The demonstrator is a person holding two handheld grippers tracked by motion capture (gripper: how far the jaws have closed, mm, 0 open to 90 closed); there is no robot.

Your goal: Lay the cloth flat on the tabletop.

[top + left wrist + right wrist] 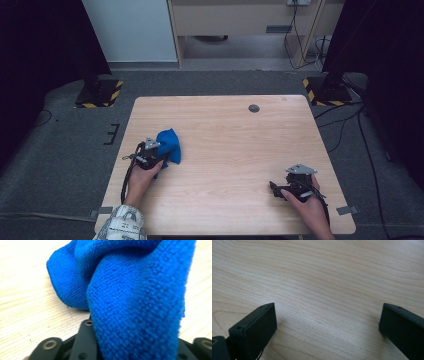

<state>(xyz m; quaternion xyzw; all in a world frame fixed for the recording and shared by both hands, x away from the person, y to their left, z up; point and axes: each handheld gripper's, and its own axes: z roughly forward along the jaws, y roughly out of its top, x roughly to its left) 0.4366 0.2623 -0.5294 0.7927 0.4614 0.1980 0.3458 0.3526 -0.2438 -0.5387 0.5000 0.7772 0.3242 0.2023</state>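
Your left claw (156,156) sits near the left edge of the pale, square wooden table (235,125), its tip in the bunched blue microfibre cloth (169,144). The cloth lies on the left half of the table, a little in from the left edge and about midway between the near and far edges. In the left gripper view the cloth (135,302) rises in a thick fold from between the black jaws, which have closed in on it; its looped, nubbly pile is plain to see, and a second lobe slumps onto the wood behind.

Your right claw (278,188) rests low near the near right corner, jaws standing well apart with nothing between them; in the right gripper view the right claw (327,322) frames bare wood grain.

Open room: the whole middle and far half of the table is bare, save a small round grey grommet (254,108) near the far edge. The two claws are well apart.

Surface: smooth, light-grained laminate, matte. Dark carpet surrounds the table; two stand bases with yellow-black hazard stripes (100,93) stand beyond the far corners.
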